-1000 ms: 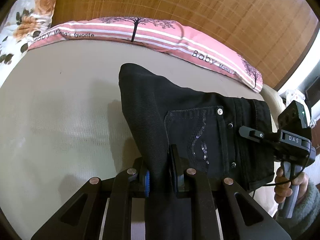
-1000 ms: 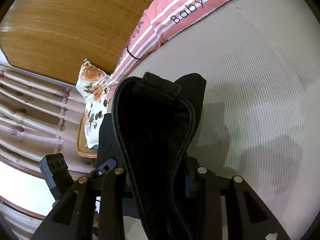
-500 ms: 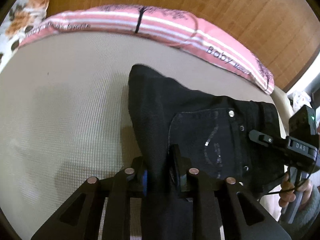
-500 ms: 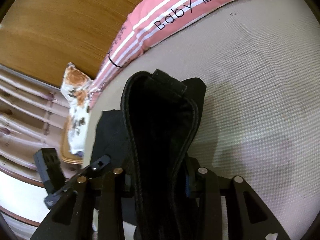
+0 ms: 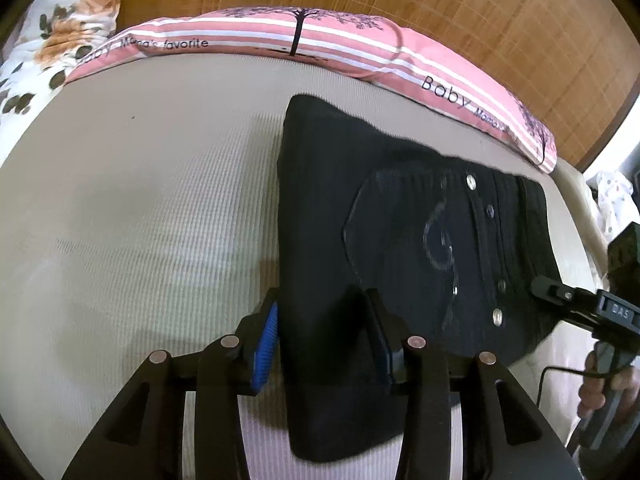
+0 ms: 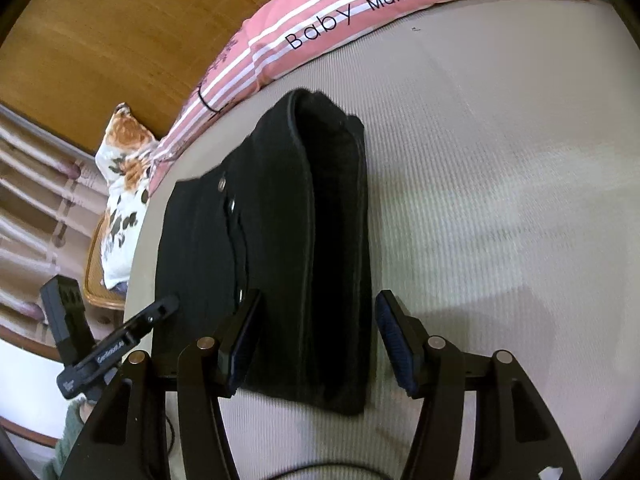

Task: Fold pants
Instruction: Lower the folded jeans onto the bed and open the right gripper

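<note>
The black pants (image 5: 392,240) lie folded flat on the beige mattress (image 5: 140,208), back pocket with stitched swirl facing up. My left gripper (image 5: 324,340) is open, its jaws straddling the near left edge of the pants. In the right wrist view the pants (image 6: 280,240) lie flat with the waistband end nearest. My right gripper (image 6: 316,344) is open, its jaws spread on either side of that end. The right gripper also shows at the right edge of the left wrist view (image 5: 576,300). The left gripper shows at the lower left of the right wrist view (image 6: 120,340).
A pink striped pillow (image 5: 320,44) lies along the far edge of the mattress against a wooden headboard (image 5: 440,8). A floral pillow (image 5: 52,40) sits at the far left. Curtains (image 6: 32,200) and a wicker stool (image 6: 100,280) stand beyond the bed.
Both grippers lowered the pants onto the mattress and opened, letting go. The cloth that hung between the jaws now lies flat.
</note>
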{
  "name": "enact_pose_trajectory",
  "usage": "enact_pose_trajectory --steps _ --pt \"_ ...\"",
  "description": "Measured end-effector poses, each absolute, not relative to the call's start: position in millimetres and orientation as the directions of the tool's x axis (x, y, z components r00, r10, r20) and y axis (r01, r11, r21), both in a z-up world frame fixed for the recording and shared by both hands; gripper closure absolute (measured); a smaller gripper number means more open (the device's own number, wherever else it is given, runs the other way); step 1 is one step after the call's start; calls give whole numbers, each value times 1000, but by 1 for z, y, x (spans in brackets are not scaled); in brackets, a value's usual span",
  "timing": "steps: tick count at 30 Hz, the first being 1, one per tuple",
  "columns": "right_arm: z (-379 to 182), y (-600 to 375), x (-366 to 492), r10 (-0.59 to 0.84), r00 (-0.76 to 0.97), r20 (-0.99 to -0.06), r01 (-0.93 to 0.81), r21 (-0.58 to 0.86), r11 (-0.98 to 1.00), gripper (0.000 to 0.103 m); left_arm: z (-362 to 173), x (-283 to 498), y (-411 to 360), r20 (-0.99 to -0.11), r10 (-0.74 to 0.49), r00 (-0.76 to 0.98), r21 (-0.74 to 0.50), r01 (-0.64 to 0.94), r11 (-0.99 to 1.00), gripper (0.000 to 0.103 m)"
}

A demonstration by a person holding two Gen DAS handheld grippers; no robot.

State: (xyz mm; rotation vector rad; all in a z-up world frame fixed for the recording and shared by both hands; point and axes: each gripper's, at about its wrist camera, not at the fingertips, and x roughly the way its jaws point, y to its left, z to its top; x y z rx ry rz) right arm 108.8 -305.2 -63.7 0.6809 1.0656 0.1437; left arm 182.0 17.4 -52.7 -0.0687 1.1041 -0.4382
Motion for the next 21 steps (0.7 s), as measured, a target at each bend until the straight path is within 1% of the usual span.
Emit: enact_pose_trajectory --steps 6,9,13,15,17,18,21 --pt "-55 -299 88 338 522 -783 221 507 833 46 -52 158 23 -849 -353 393 -249 293 923 60" --pt "-58 -294 89 276 514 -812 229 440 868 42 -53 149 21 -853 -321 413 -209 294 933 60" --pt "-60 -293 90 250 521 -816 237 419 877 41 -54 145 14 -849 -279 449 -150 301 942 60" --pt "-60 -293 89 238 524 -818 244 412 878 38 -55 143 11 -848 -259 462 -126 299 946 60" --pt "-60 -292 89 222 526 -821 256 401 880 35 -55 143 9 -847 -244 472 -112 289 951 58" --pt "-58 -291 88 212 529 -822 259 394 882 34 -55 142 9 -847 -228 480 -97 280 955 54" --pt "-51 -288 85 185 537 -823 272 376 886 33 -53 140 8 -845 -196 497 -71 259 963 49"
